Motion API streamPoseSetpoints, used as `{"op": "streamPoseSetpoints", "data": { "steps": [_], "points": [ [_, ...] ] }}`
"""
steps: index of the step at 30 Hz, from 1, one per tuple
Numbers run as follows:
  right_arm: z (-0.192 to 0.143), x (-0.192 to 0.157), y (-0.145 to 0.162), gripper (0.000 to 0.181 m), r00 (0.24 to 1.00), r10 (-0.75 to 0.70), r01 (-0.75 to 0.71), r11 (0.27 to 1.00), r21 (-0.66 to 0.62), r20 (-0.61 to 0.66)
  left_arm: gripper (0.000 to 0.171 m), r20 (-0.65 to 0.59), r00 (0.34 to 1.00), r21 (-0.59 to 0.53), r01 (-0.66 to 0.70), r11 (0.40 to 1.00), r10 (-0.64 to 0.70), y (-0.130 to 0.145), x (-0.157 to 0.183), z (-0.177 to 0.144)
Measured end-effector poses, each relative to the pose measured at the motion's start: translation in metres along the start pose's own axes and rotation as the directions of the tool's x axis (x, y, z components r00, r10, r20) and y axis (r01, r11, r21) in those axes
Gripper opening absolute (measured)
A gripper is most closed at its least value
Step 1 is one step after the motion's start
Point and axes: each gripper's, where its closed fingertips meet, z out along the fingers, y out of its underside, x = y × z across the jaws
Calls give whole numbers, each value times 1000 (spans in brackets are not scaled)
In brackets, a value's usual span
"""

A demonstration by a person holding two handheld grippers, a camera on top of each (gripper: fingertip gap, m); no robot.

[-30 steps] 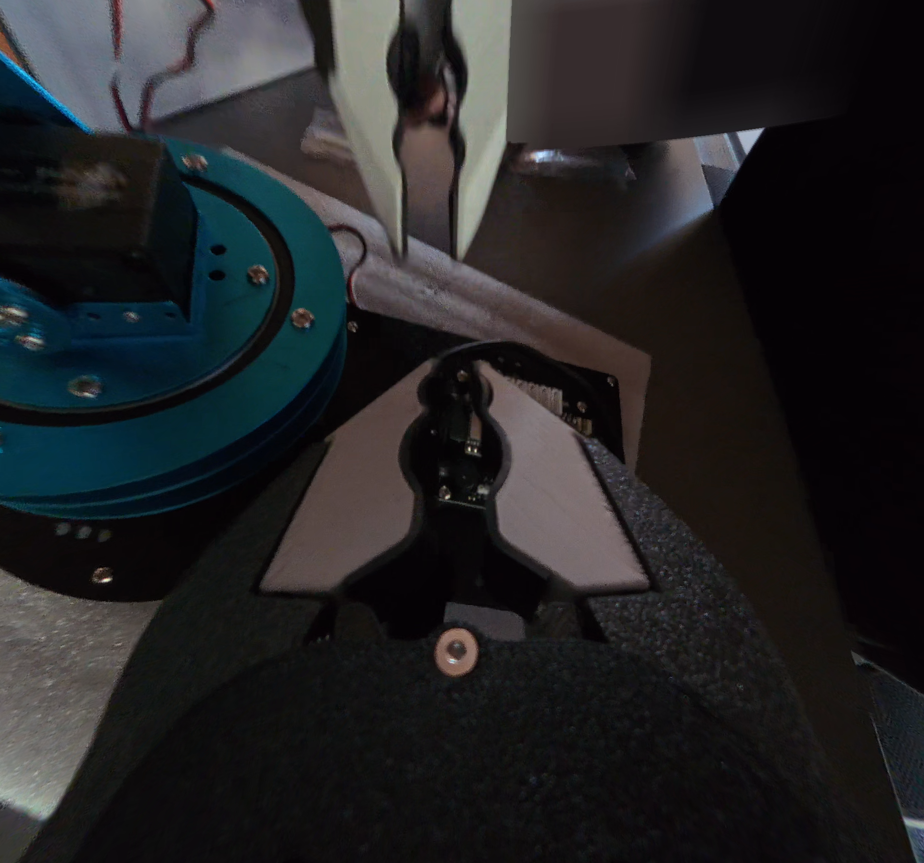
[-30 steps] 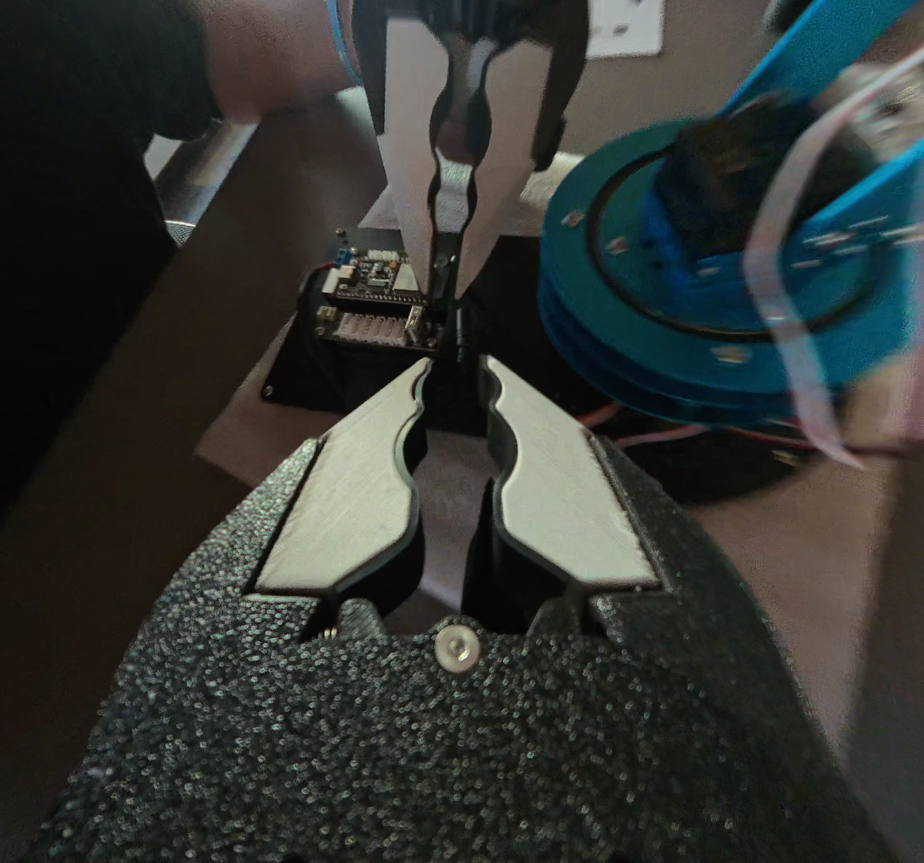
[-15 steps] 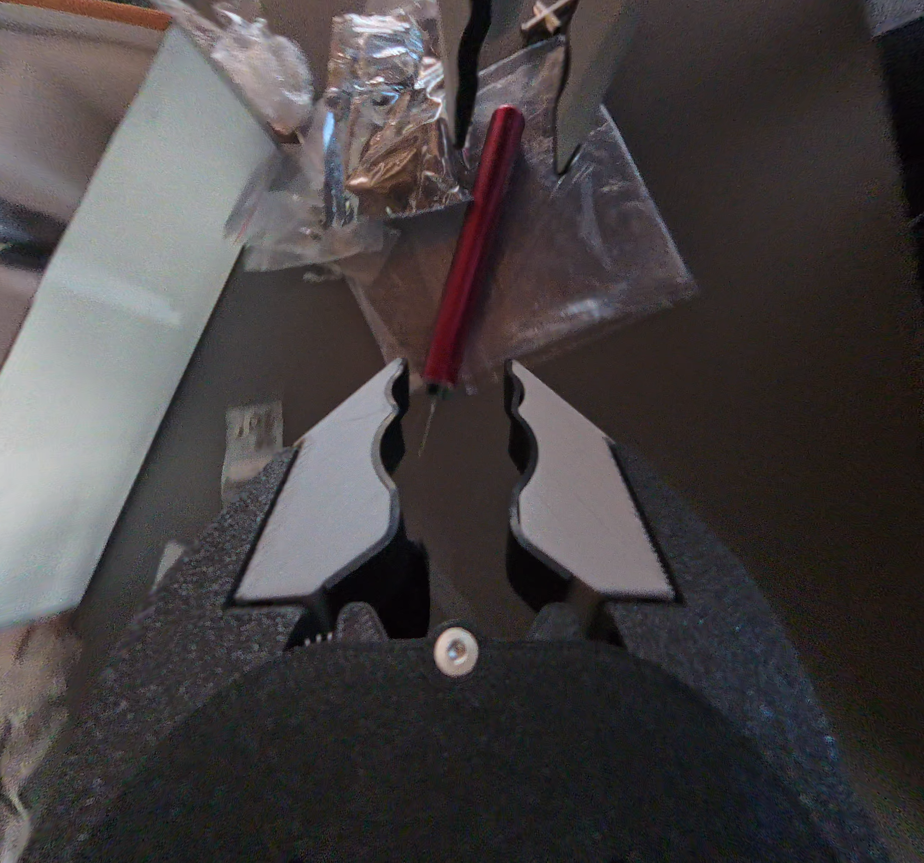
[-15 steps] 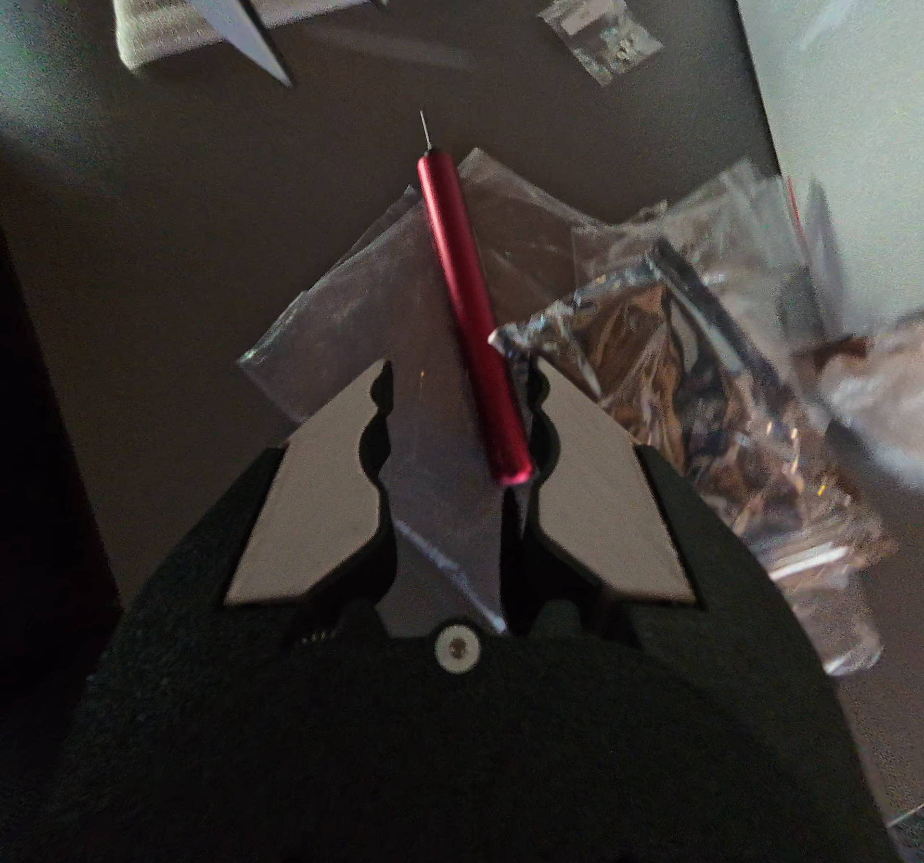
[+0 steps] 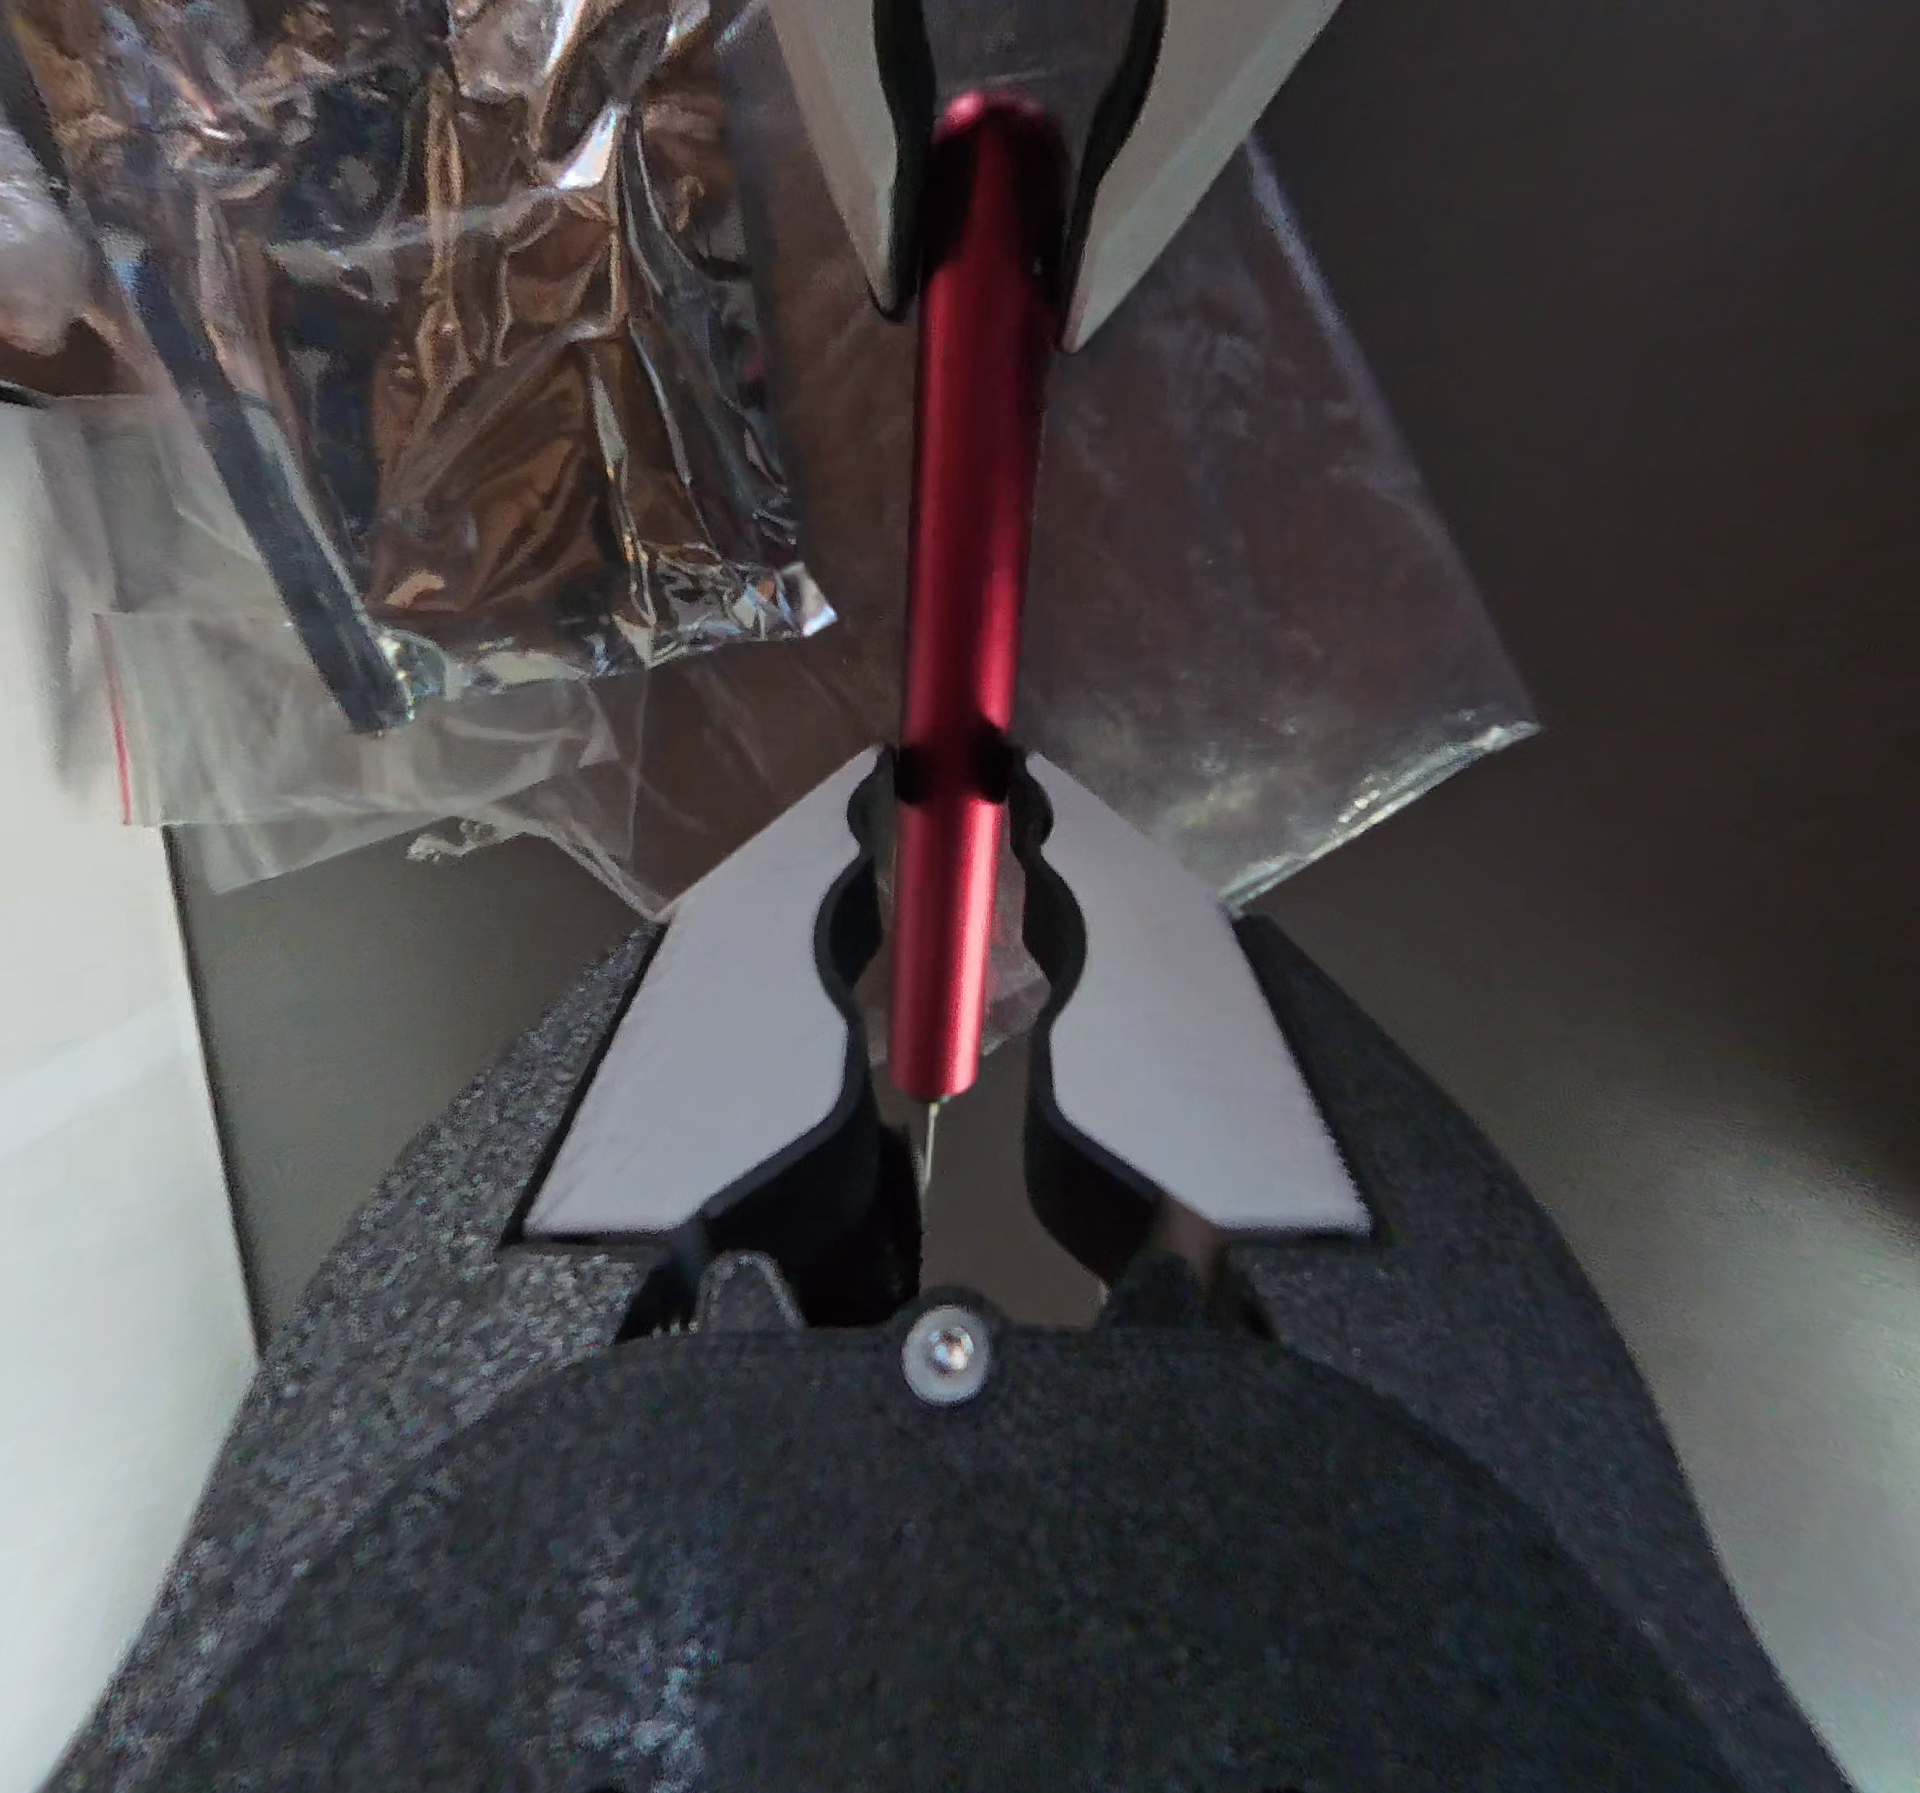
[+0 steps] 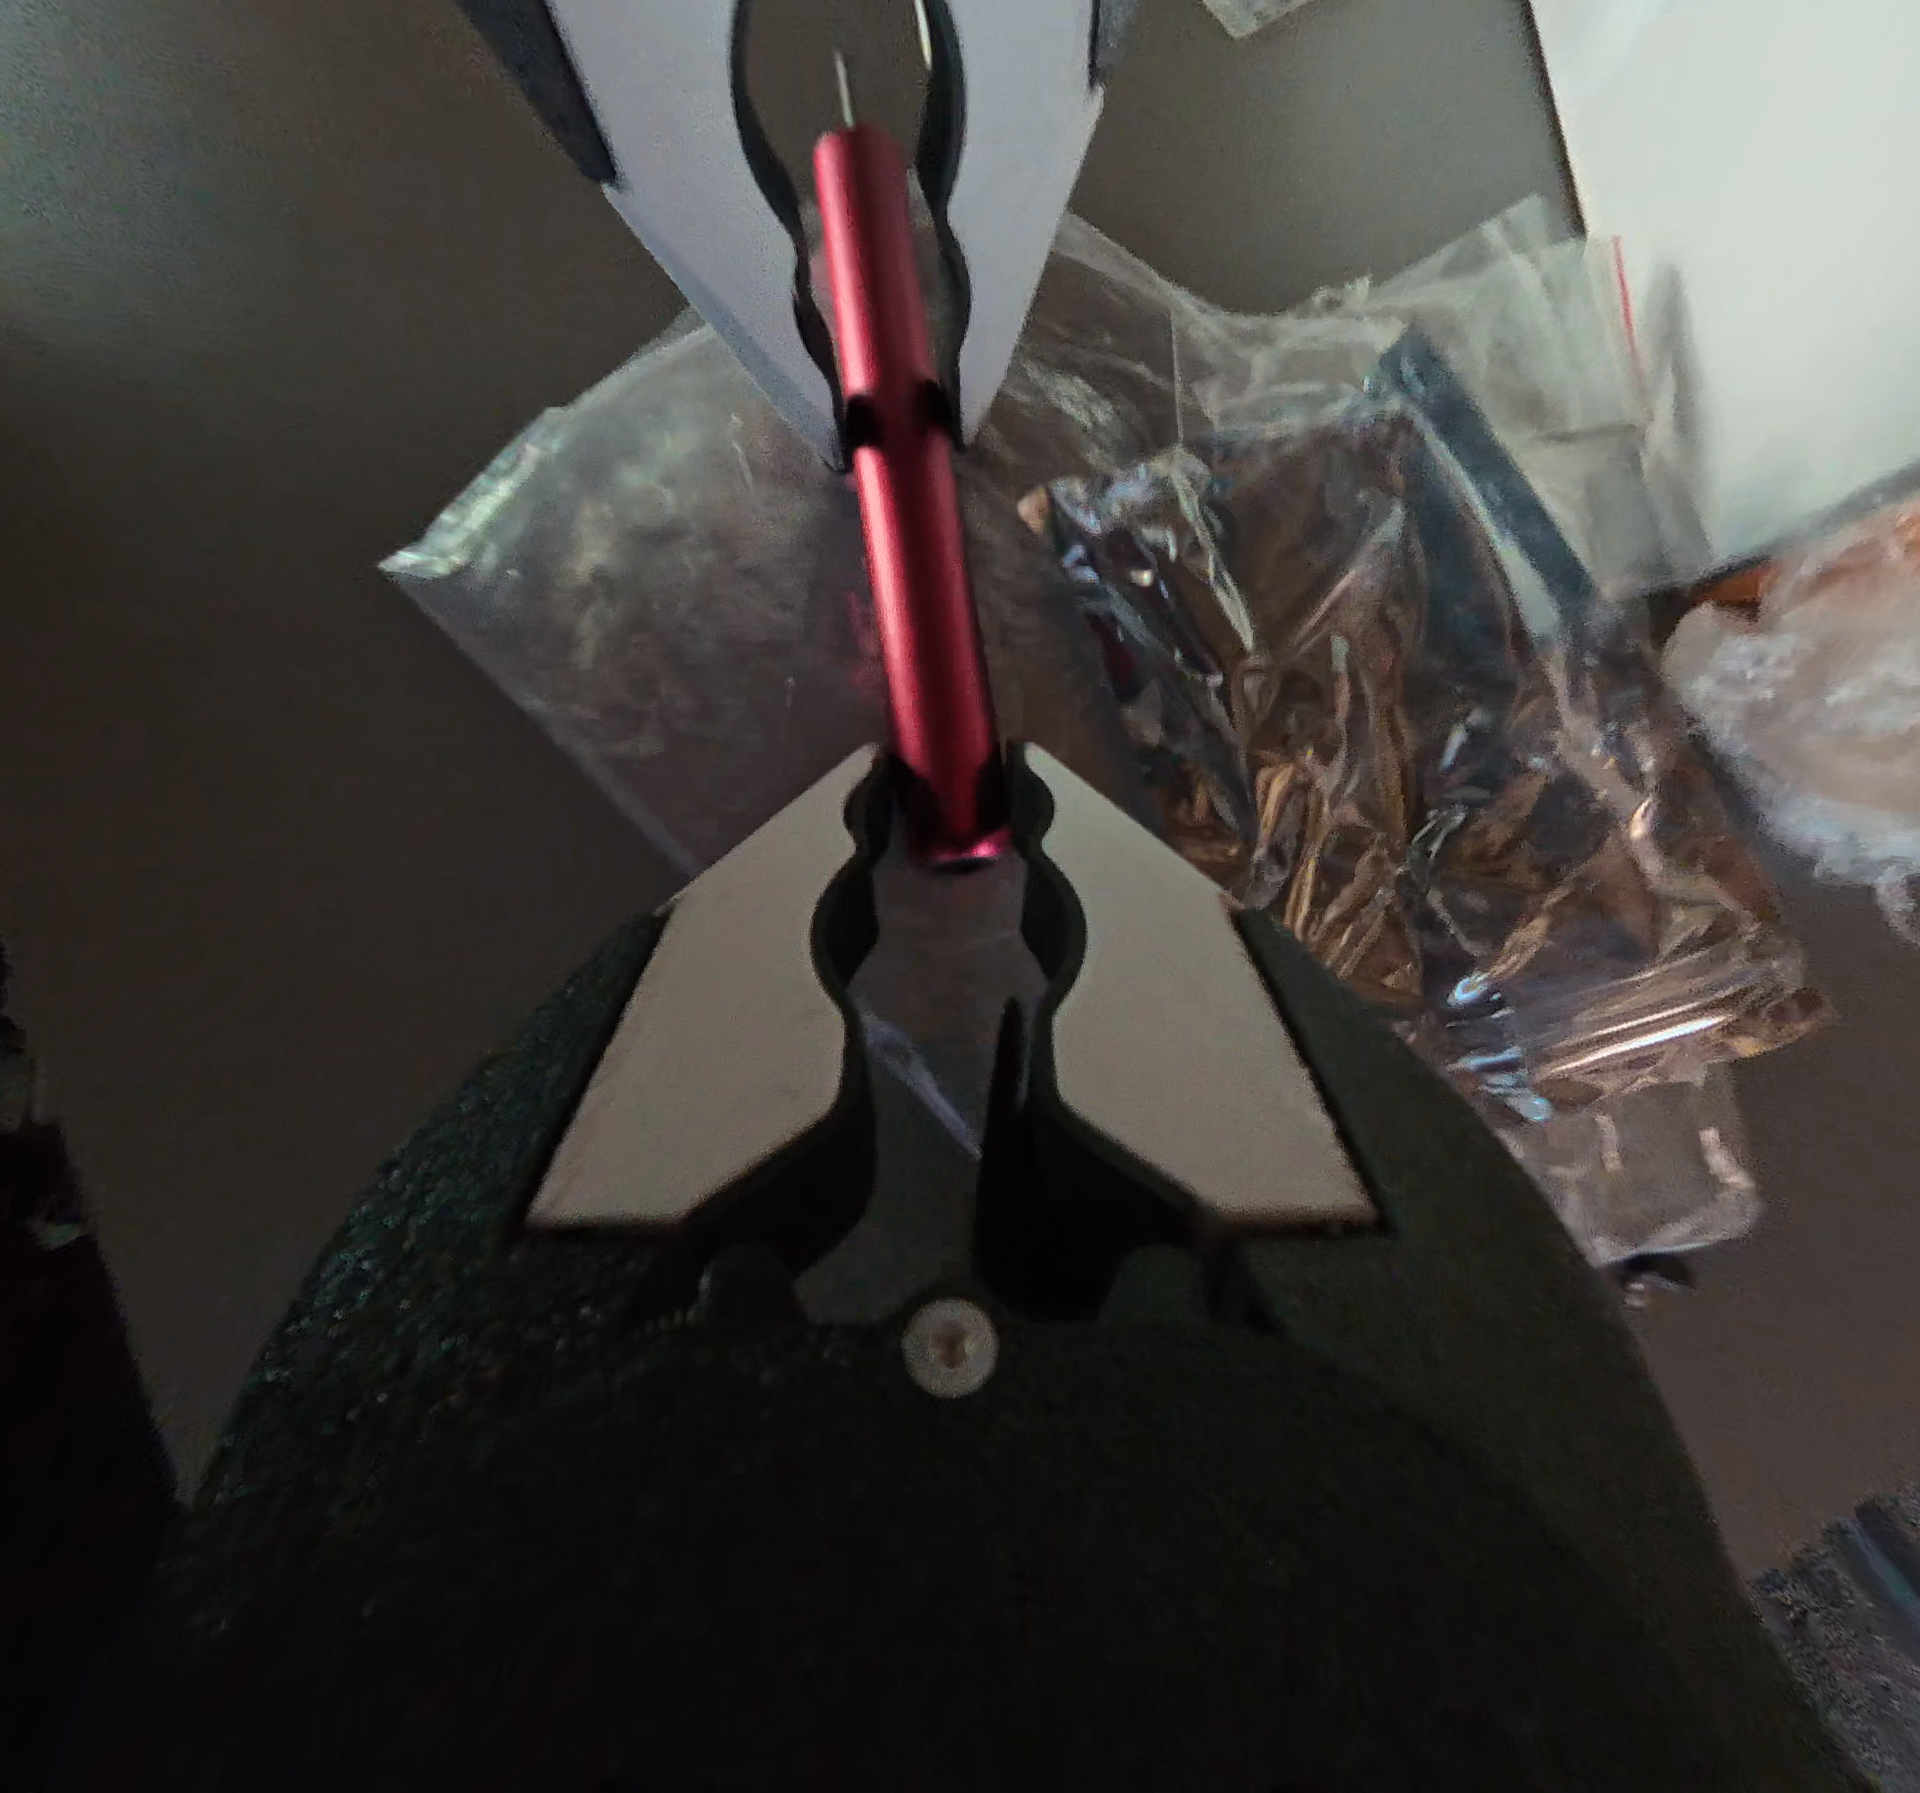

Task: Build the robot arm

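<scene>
Each black pebbled claw point(image 5: 948, 777) has pale wavy-edged fingers point(image 5: 727, 1016) and a silver screw point(image 5: 940, 1348).

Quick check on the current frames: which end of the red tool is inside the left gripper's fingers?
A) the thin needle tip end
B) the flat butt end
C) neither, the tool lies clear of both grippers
A. In the left wrist view the red tool runs back between the left gripper fingers with its thin needle tip pointing at the camera, while the right gripper closes around the far butt end.
</scene>
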Motion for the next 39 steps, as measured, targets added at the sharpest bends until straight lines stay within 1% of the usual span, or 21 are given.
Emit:
{"op": "streamPoseSetpoints", "data": {
  "steps": [3,5,6,8,9,10,12,13,14,15,16,17,18,22,25,27,29,30,33,35,39],
  "points": [
    [-30,-10,-48,19,995,-92,89,994,65,38,20,31,999,85,9,996,-11,-2,8,-30],
    [-60,-20,-111,15,986,-149,128,962,240,74,20,25,996,264,71,962,-80,-9,15,-64],
    [-78,-30,-148,0,977,-183,131,920,370,108,20,10,993,378,105,920,-117,-12,20,-84],
    [-101,-44,-202,1,959,-251,146,839,524,134,19,-3,977,581,174,795,-211,-11,23,-122],
    [-105,-42,-219,24,961,-261,164,810,563,96,19,-13,965,660,206,722,-263,-5,23,-138],
    [-108,-42,-233,42,962,-264,169,778,605,70,19,-37,952,732,233,640,-304,3,24,-154],
    [-109,-38,-245,43,973,-223,129,722,680,52,19,-115,930,845,276,458,-349,22,30,-184],
    [-99,-41,-242,48,975,-207,100,732,673,80,19,-146,927,892,274,359,-345,33,36,-201],
    [-81,-50,-236,58,971,-204,83,770,632,121,18,-168,928,930,262,260,-334,43,42,-220],
    [-59,-62,-231,61,967,-201,75,812,578,158,19,-170,930,955,237,179,-326,54,48,-237],
    [-40,-79,-232,59,962,-204,73,835,545,184,19,-142,933,971,196,136,-332,65,53,-249],
    [-25,-100,-238,61,951,-226,76,833,548,211,19,-96,935,980,148,131,-343,73,58,-255],
    [-14,-116,-249,57,948,-241,84,817,570,207,19,-47,938,985,102,142,-345,79,65,-259],
    [15,-145,-284,22,944,-308,177,781,600,123,19,96,949,982,-41,185,-301,84,96,-265],
    [32,-156,-289,20,905,-417,312,781,540,80,20,232,921,952,-149,266,-314,96,106,-261],
    [41,-154,-291,20,873,-488,424,736,527,-21,21,266,900,934,-153,322,-344,110,109,-258],
    [57,-147,-290,20,817,-560,553,691,465,-139,30,304,877,926,-179,332,-373,119,114,-264],
    [65,-144,-288,20,789,-588,599,672,435,-177,26,326,865,917,-192,349,-381,123,116,-265],
    [81,-145,-286,20,779,-600,610,653,450,-185,21,436,807,847,-219,484,-398,138,116,-251],
    [92,-144,-283,20,772,-606,619,649,442,-191,20,490,777,805,-229,548,-395,149,114,-242],
    [109,-149,-287,20,775,-603,608,630,482,-189,20,513,767,803,-269,532,-386,161,112,-238]
  ]
}}
